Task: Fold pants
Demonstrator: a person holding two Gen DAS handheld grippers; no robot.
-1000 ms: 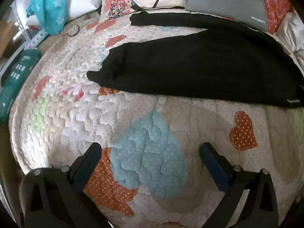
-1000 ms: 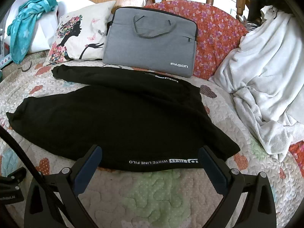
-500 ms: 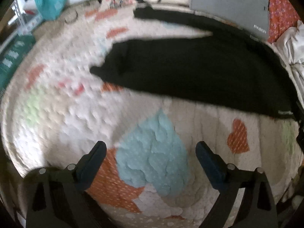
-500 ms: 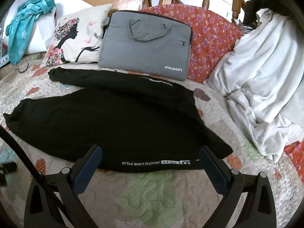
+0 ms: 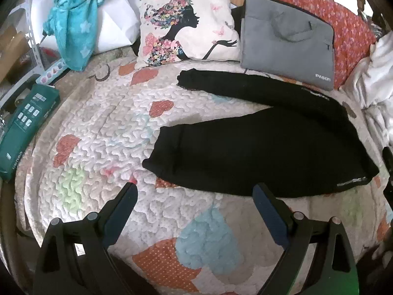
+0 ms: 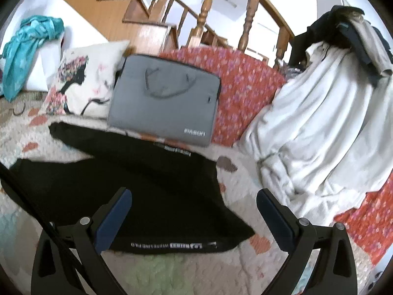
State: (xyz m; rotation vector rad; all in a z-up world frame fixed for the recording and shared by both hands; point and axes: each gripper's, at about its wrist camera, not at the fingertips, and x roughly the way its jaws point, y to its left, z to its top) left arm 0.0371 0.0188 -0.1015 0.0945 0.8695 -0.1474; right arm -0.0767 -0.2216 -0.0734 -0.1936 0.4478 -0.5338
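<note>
Black pants lie flat on a quilted bedspread, legs spread toward the left, waistband with white lettering at the right. My left gripper is open and empty, hovering above the quilt just in front of the near leg's cuff. In the right wrist view the pants lie below my right gripper, which is open and empty above the waistband edge.
A grey laptop bag and a printed pillow lean at the back. A white blanket is heaped at the right. A teal cloth and a green box sit at the left.
Both grippers have moved forward and tilted up, so the pants sit nearer the fingers and more of the back of the bed and the stairs shows. Both stay open.
</note>
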